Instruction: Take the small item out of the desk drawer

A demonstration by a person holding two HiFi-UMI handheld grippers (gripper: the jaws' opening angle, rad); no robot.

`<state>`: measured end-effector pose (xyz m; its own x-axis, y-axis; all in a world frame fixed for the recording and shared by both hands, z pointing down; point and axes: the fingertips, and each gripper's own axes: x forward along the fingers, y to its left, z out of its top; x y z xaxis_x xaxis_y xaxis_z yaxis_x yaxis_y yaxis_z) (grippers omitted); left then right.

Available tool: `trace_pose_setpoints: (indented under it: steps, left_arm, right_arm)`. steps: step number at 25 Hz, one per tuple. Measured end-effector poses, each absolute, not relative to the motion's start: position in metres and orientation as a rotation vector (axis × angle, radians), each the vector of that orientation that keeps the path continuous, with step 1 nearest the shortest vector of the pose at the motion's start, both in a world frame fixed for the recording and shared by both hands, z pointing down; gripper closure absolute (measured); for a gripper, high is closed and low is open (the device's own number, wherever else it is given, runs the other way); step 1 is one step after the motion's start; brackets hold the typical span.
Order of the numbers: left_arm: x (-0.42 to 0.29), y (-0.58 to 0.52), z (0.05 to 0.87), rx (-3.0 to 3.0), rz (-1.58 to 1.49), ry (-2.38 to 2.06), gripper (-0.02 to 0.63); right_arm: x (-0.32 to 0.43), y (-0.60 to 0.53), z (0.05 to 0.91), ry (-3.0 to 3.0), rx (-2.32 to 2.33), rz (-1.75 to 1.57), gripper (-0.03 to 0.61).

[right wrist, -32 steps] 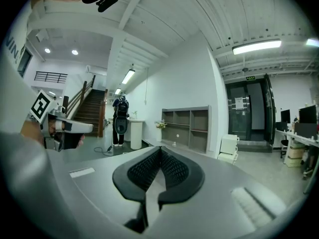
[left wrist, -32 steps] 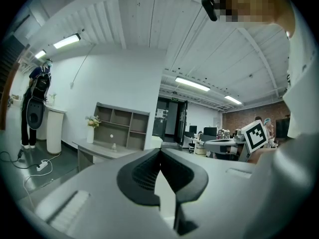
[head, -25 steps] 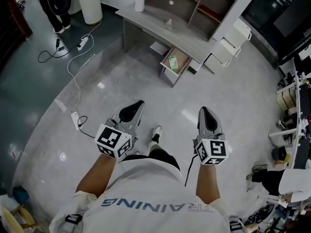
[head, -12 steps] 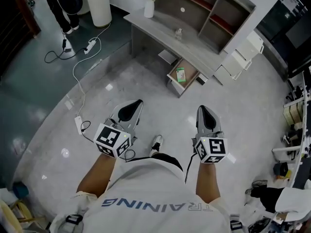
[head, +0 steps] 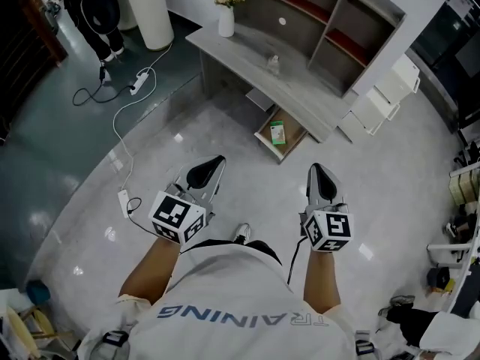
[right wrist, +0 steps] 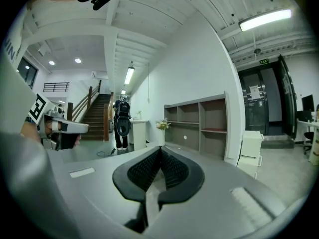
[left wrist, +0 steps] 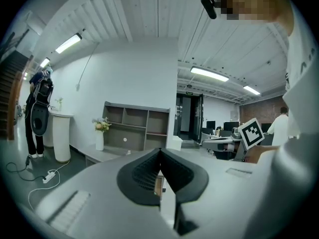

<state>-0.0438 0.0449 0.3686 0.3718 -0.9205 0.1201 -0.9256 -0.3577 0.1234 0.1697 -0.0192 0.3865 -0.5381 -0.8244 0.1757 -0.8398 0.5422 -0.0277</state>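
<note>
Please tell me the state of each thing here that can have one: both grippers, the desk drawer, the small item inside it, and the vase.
left gripper: shut, empty
right gripper: shut, empty
desk drawer: pulled open
small green item: lying in the drawer, not held
vase: upright on the desk, flowers in it

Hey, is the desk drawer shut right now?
No, the drawer stands pulled out below the desk, with a small green item lying inside.

Empty right gripper [right wrist: 160, 148], jaws together
</note>
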Motion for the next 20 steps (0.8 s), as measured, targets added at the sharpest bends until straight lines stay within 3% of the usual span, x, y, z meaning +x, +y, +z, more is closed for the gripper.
trace_pose_setpoints:
  steps: [20]
  left_arm:
    - [-0.033, -0.151, 0.383, 2.573, 0.083, -1.428, 0.612]
  right_arm:
    - [0.187, -0.185, 0.406, -2.489, 1.621, 0.233, 0.561]
